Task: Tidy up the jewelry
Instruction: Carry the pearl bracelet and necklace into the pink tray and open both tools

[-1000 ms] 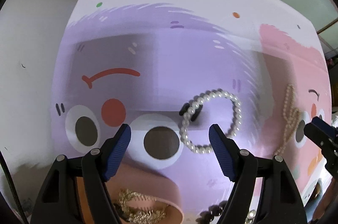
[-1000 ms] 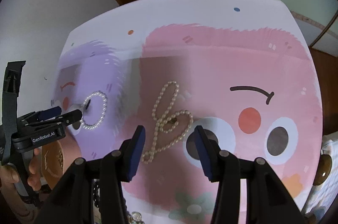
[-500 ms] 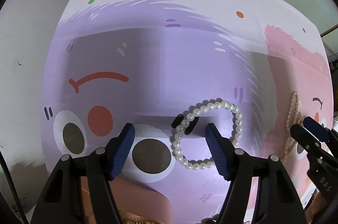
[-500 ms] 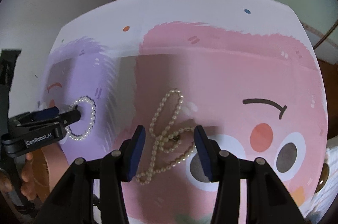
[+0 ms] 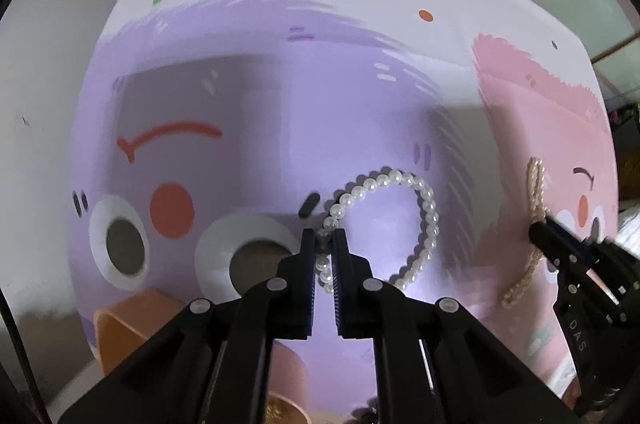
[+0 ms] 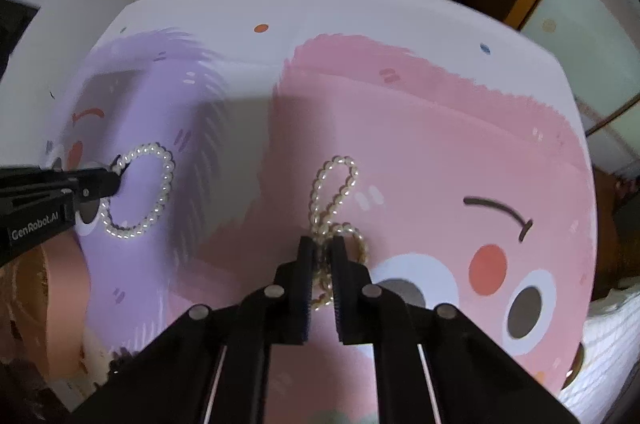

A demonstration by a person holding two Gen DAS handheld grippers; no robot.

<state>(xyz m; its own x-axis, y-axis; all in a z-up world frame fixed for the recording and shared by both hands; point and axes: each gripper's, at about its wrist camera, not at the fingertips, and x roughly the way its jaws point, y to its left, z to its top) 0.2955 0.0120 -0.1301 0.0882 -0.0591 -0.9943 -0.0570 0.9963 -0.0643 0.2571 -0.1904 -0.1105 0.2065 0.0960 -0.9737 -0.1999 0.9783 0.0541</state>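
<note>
Pearl bracelet point(image 5: 400, 224), lying on the purple half of the printed mat point(image 5: 280, 84), is now pinched at its near-left arc between the clenched pads of the left gripper point(image 5: 324, 256), which stood wide apart a second earlier. Pearl necklace point(image 6: 332, 208), on the pink half, is likewise clamped in the right gripper point(image 6: 322, 264), previously half spread. Pink bowl point(image 5: 132, 324) sits beneath the left gripper.

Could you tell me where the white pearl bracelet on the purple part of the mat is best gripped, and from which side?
From above, across its left arc: the pearl bracelet lies flat as an open loop, so one strand fits between the left gripper pads, as now.
</note>
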